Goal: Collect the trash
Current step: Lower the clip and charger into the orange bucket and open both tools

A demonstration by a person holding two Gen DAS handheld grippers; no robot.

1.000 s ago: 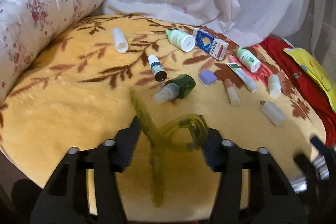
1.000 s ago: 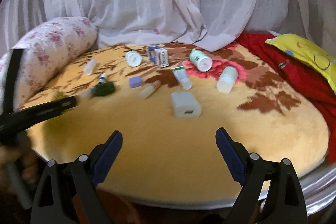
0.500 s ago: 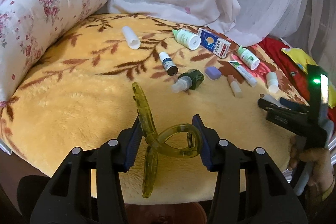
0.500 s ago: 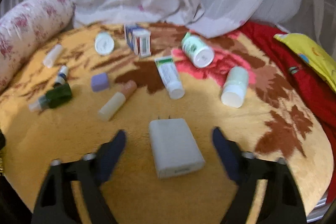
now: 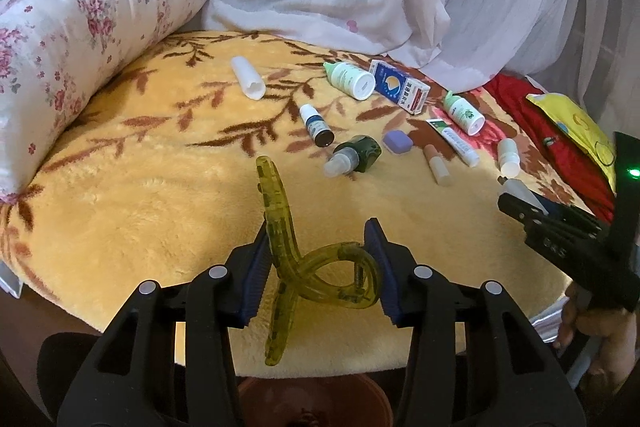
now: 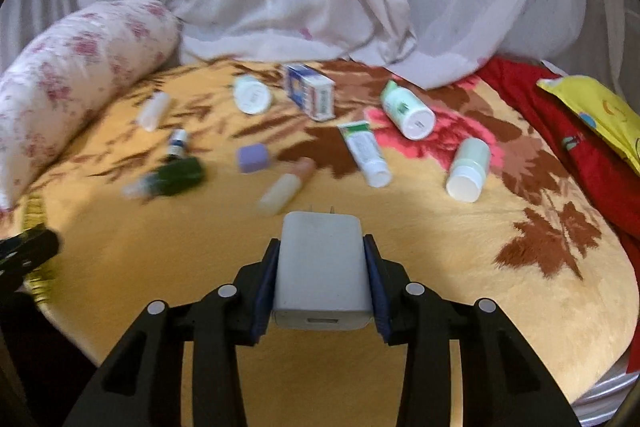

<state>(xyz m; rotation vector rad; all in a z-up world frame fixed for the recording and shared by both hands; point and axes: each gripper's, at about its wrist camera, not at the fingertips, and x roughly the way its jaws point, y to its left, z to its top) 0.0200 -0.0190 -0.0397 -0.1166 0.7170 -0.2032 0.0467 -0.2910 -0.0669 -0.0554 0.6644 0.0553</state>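
Since a second ago my right gripper (image 6: 322,267) has slid forward over the bed's yellow blanket (image 6: 440,307) to the white charger (image 6: 322,263), and its fingers have just been closing; the blue pads now sit flush against both flanks of the charger, prongs pointing to 12 o'clock, so I read that as a grip. My left gripper (image 5: 320,267) has hardly shifted, its fingers having just been narrowing a little on the yellow-green hair clip (image 5: 304,259), which is pinched across its loop with one long arm sticking up toward 12 o'clock and the other hanging toward 6.

I judge the step in hand as a pickup on both sides: each hand has a piece of trash and neither has dropped it anywhere. Next I would lift the charger clear and carry both pieces to a bin. A reddish-brown rim (image 5: 316,395) shows at 6 o'clock below the left fingers; it may be a bucket, but I cannot tell what it holds.

Left on the blanket, largest first: the blue and white box (image 6: 310,91) at 12 o'clock, two white bottles with green labels (image 6: 408,109), a white bottle with a pale green body (image 6: 468,169) at 2 o'clock, the tube (image 6: 364,153), the dark green bottle (image 5: 356,155), the small dropper bottle (image 5: 316,125) and the purple eraser-like block (image 6: 253,157). All lie on their sides, closed as far as I can see.
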